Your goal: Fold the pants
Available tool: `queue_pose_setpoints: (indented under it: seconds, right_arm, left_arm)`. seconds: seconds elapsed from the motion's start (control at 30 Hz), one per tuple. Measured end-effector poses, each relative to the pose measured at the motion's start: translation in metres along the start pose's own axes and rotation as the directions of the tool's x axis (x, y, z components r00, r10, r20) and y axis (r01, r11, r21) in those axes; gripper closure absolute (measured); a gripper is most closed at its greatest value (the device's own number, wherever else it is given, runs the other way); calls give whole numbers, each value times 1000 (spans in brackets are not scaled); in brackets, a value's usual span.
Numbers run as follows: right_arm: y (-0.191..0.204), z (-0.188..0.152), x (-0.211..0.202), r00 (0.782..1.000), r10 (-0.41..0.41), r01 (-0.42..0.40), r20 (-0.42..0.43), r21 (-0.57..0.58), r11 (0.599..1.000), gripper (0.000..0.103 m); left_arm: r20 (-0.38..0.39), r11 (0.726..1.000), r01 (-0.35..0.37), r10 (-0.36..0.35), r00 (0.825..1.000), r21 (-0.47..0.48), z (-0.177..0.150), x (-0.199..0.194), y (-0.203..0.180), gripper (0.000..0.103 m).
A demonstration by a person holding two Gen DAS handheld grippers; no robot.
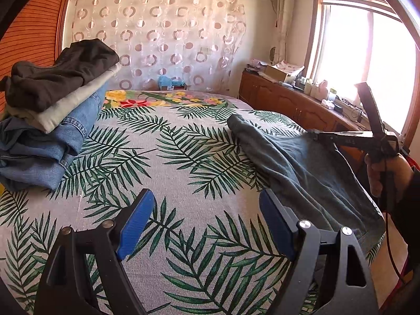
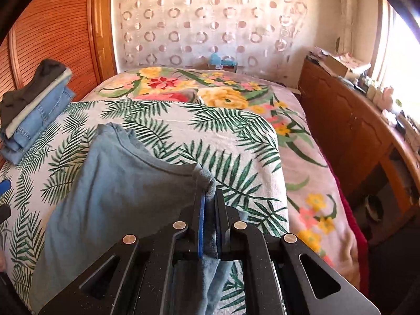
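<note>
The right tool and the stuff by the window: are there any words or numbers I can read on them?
No text can be read for sure.
Right tool: small pale marks on its black arm, too blurred to read.
Box on the wooden cabinet: patterned, no readable words.
Bottles by the window: labels too small.

Home bedroom, shown by a bed point(image 2: 309, 183) under leaf-print and floral covers, a stack of folded clothes point(image 1: 52, 115), a curtain point(image 1: 157, 34) behind, a wooden cabinet point(image 2: 349, 131) beside a sunlit window point(image 1: 367, 60).
</note>
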State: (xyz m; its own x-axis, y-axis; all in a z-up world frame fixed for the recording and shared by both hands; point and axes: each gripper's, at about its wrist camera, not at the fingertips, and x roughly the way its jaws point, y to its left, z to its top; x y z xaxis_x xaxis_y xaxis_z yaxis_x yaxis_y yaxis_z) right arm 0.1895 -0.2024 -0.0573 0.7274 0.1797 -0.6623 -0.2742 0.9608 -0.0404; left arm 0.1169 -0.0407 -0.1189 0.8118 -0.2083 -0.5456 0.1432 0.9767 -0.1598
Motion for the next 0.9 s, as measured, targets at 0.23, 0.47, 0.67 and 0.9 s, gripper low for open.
queue_pose_setpoints:
  seconds: [0.23,0.47,0.67,0.9]
  right_arm:
    - [-34,-3,-2,999,35,-34,-8,145,989,92]
    - [-29,-7,2,996,84,-83,-5,116,990,89]
    - [-25,-10,18,998,4,1,-68,62,998,88]
    - [-45,-11,5,999,-39,42,-21,128,991,88]
  left_arm:
    - [-2,1000,-1,1,1000,0,0,1,-1,20]
    - [-1,1000,-3,3,1000,2,0,1,-1,20]
    - [-1,1000,-3,3,1000,3,0,1,-1,20]
    - [-1,1000,-5,5,1000,5,0,0,-1,20]
